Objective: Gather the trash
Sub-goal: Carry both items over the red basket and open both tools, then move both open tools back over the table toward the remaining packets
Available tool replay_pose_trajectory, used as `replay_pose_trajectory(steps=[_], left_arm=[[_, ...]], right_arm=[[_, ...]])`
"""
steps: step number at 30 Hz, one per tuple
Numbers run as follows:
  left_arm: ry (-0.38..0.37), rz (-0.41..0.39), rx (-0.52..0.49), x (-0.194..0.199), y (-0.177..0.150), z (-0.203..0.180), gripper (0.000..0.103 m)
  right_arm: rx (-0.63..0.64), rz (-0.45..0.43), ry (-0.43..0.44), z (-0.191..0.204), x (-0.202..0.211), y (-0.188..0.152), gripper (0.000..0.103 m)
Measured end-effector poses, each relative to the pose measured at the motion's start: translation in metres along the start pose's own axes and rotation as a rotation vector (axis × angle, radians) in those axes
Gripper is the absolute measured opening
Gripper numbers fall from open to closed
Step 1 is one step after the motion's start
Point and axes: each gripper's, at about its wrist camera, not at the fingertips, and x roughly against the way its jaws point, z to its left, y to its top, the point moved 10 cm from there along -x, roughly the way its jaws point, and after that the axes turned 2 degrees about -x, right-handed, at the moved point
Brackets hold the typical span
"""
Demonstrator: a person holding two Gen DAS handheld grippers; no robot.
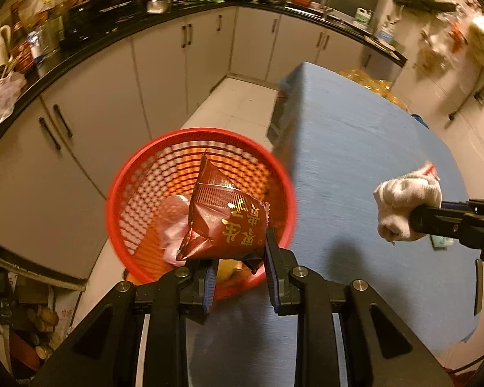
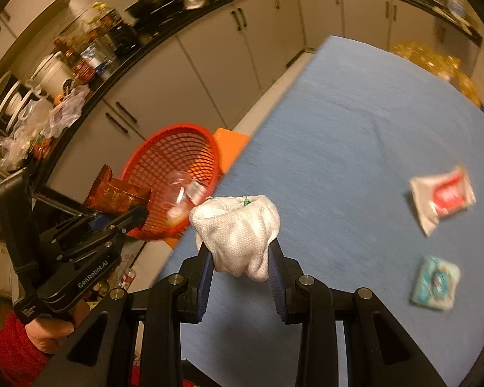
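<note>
My left gripper is shut on a dark red snack wrapper with gold lettering, held over the open red mesh basket beside the table. Clear plastic trash lies inside the basket. My right gripper is shut on a crumpled white cloth wad, above the blue table's left edge. In the right wrist view the left gripper with the wrapper sits at the basket's rim. In the left wrist view the white wad hangs to the right over the table.
A white-and-red packet and a teal packet lie on the table's right side. White cabinets under a cluttered black counter curve behind the basket. A person's red sleeve shows at lower left.
</note>
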Motion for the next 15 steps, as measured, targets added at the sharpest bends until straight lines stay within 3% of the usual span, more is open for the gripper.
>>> replay_pose_trajectory(steps=[11,12,14,15], left_arm=[[0.03,0.009,0.031,-0.013,0.006,0.039,0.026],[0.026,0.009,0.036,-0.013,0.007,0.041,0.029],[0.032,0.001,0.047,-0.012,0.01,0.046,0.047],[0.037,-0.011,0.054,-0.01,0.012,0.048,0.064]], right_arm=[[0.067,0.037,0.046,0.07,-0.048,0.045,0.036],[0.068,0.039,0.048,0.074,-0.051,0.049,0.037],[0.066,0.042,0.054,0.082,-0.058,0.056,0.04],[0.065,0.037,0.053,0.084,-0.059,0.06,0.042]])
